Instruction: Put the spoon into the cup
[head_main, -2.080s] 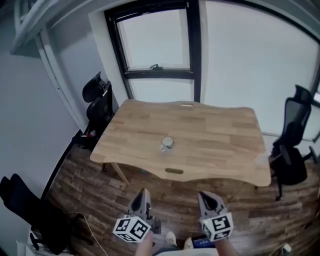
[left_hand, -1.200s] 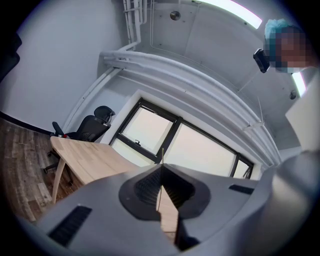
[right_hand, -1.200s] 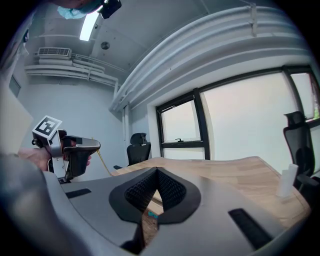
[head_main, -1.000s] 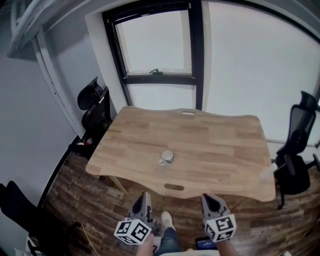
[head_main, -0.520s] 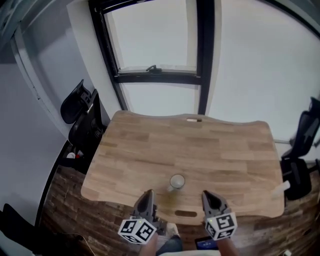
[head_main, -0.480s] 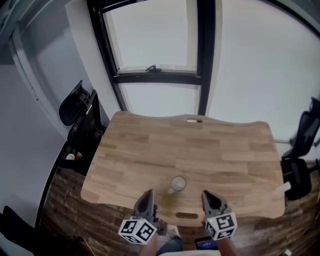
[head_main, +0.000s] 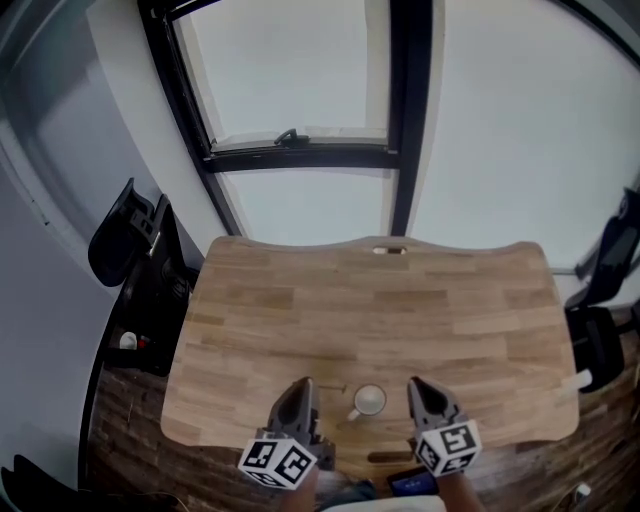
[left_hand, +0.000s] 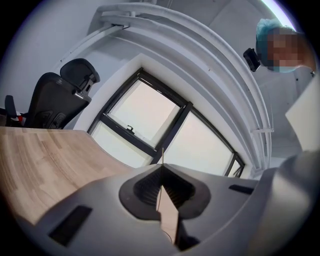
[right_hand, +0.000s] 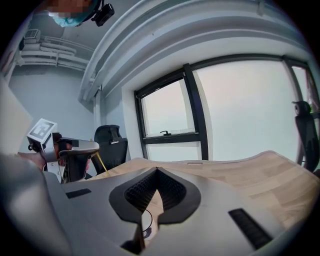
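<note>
Shift since half a second ago: both grippers carried forward over the near edge of the table (head_main: 400, 300); cup (head_main: 369, 401), then ahead of the tips, now sitting between them
Left gripper (head_main: 301, 386): jaws together, clamped on the thin gold handle of the spoon (right_hand: 101, 163); low over the near edge, just left of the cup
Spoon: pinched at the jaw tips, slanting downward in the right gripper view, outside the cup
Right gripper (head_main: 416, 386): jaws closed tip to tip, nothing between the pads; just right of the cup, not touching it
Cup: pale, upright on the light wooden top near the front edge, handle turned toward the near left
Surroundings: large black-framed window (head_main: 300, 90) behind the table, black office chair (head_main: 130, 240) at its left end
</note>
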